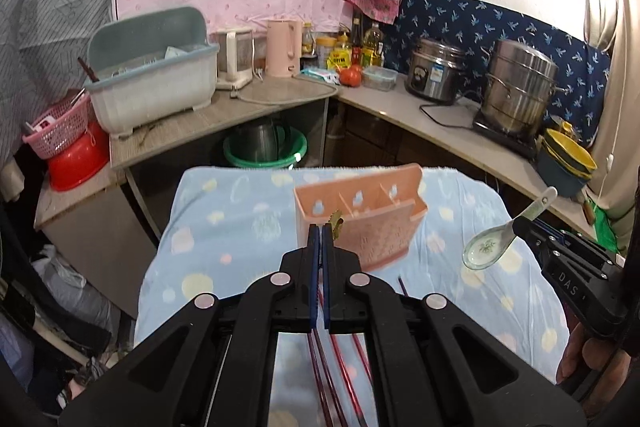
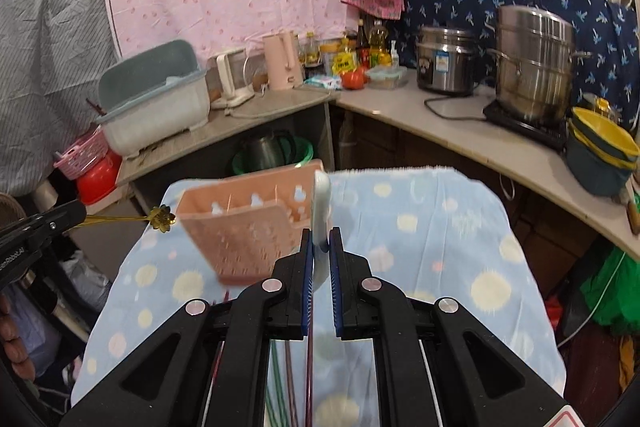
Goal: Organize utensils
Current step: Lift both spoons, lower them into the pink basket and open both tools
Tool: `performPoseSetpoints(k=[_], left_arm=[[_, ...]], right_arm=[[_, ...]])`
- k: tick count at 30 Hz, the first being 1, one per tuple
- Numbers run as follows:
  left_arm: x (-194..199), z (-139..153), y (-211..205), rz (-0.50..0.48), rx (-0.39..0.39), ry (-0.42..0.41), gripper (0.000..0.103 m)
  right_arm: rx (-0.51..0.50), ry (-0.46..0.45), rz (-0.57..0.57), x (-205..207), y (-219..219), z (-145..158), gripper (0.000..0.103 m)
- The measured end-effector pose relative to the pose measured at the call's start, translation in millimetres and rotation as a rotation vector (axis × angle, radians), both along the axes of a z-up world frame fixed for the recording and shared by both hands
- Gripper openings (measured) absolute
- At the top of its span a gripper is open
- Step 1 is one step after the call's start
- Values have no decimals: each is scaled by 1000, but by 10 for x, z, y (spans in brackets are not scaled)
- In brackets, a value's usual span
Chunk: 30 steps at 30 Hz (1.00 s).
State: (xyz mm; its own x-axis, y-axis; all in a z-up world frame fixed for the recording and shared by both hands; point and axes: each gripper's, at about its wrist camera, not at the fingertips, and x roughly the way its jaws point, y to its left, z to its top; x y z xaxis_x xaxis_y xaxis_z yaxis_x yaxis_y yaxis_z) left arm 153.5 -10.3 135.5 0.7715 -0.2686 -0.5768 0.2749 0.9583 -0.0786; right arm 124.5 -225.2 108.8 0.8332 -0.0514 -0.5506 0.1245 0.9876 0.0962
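Table cloth (image 1: 248, 211), pale blue with spots, over the work surface; bears holder and chopsticks

Utensil holder (image 1: 376, 227), salmon plastic, upright at table centre, three compartments visible, all apparently vacant; at 12 o'clock from the left gripper, at 10 to 11 o'clock from the right

Left gripper (image 1: 320, 227), pads pressed together on a thin gold spoon (image 2: 160, 218) with flower-shaped end; held in the air just short of the holder's near wall, flower end near the rim in the left wrist view

Right gripper (image 2: 320, 239), pinching a white ceramic soup spoon (image 1: 490, 245) by the handle, bowl end foremost; airborne at 3 o'clock of the holder, apart from it

Chopsticks (image 1: 332, 371), red and darker, loose on the cloth beneath both grippers, at 6 o'clock of the holder; count unclear

Step judged in hand: carry phase, both spoons lifted, neither yet in a compartment. Next move calls for tipping each spoon upright over an open slot, lowering before release; chopsticks left for afterwards
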Motion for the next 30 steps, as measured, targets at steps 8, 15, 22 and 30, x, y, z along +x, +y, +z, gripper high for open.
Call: performPoseSetpoints(k=[8, 15, 22, 30], left_arm=[[610, -2, -177, 22, 40, 4, 1], [819, -210, -271, 6, 53, 49, 1], [916, -400, -267, 8, 57, 87, 1], [1030, -473, -193, 36, 26, 123, 7]], right_arm=[[-9, -50, -25, 701, -45, 89, 8], [-18, -44, -28, 1095, -7, -80, 8], [-8, 1, -13, 1339, 22, -344, 8], [-4, 22, -8, 1437, 98, -491, 23]])
